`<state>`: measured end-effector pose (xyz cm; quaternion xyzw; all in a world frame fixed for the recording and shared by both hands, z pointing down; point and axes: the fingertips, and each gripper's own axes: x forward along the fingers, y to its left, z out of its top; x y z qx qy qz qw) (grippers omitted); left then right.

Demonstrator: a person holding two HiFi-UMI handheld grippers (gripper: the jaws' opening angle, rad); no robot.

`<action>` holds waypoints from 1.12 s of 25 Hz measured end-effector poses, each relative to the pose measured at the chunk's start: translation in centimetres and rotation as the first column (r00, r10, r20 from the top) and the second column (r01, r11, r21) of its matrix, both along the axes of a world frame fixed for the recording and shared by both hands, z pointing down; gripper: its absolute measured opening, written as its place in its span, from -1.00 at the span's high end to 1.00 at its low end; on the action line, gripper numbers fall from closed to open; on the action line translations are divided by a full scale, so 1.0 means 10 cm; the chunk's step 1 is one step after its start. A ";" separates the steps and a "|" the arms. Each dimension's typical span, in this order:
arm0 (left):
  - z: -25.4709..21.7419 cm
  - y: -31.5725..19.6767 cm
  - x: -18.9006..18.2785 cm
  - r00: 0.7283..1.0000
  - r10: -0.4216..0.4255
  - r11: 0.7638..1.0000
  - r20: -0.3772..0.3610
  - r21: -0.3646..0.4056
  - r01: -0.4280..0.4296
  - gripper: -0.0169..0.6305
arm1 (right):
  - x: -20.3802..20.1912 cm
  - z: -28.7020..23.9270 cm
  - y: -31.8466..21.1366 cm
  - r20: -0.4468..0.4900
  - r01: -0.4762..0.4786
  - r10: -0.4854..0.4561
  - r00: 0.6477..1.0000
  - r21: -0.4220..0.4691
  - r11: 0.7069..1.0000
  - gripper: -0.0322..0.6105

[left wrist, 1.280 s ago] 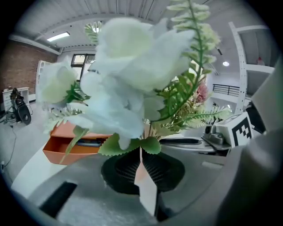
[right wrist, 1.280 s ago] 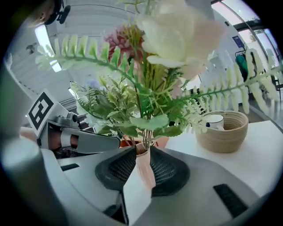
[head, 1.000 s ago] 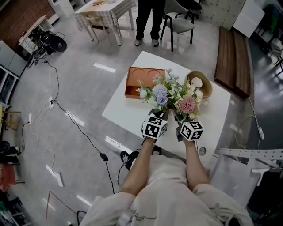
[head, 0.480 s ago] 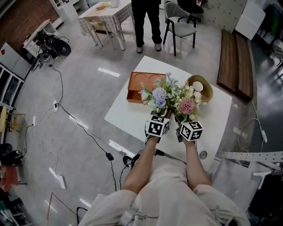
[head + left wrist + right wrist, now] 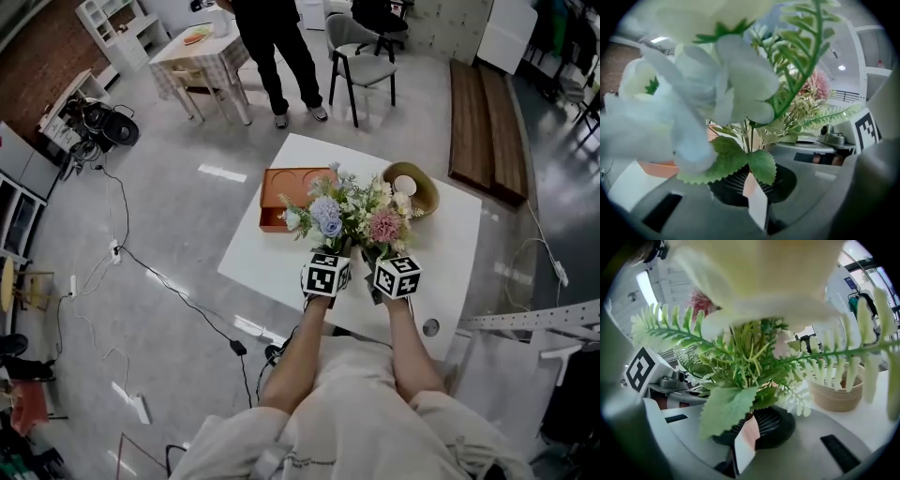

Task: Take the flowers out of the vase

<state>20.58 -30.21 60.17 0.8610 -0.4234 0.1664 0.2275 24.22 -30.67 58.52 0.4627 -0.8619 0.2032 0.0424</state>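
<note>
Item 1: my left gripper (image 5: pixel 334 253). The jaws are closed tight on the thin green stems of a bunch of pale blue and white artificial flowers (image 5: pixel 323 214). The stems rise straight from between the black mesh pads, with a toothed green leaf lying just over them. The blooms stand upright and fill most of the left gripper view.

Item 2: my right gripper (image 5: pixel 375 255). The jaws are clamped on the stems of a bunch of pink and cream artificial flowers with green fern fronds (image 5: pixel 384 225). This bunch is also upright, with a broad pale leaf hanging over the jaw tips.

Item 3: position of the flowers. Both bunches are held side by side with their heads touching, above the near part of the white square table (image 5: pixel 267 258) and directly in front of me.

Item 4: an orange rectangular tray (image 5: pixel 286 183) with two round recesses. It sits on the table beyond the left bunch.

Item 5: a round woven straw basket (image 5: pixel 428 192). It sits on the table beyond the right bunch and holds something white that I cannot identify.
</note>
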 end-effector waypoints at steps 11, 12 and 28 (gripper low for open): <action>-0.12 0.01 0.00 0.999 0.036 0.999 -0.012 0.028 -0.035 0.87 | 0.02 -0.12 -0.01 0.013 -0.028 0.028 1.000 0.025 0.999 0.80; -0.13 0.02 0.01 0.999 0.040 0.999 -0.014 0.031 -0.039 0.87 | 0.03 -0.13 -0.01 0.011 -0.031 0.030 0.999 0.028 0.999 0.80; -0.41 -0.01 -0.13 0.997 0.079 0.993 0.010 0.089 -0.079 0.87 | 0.03 -0.28 -0.03 0.019 -0.040 0.039 0.999 0.010 0.999 0.80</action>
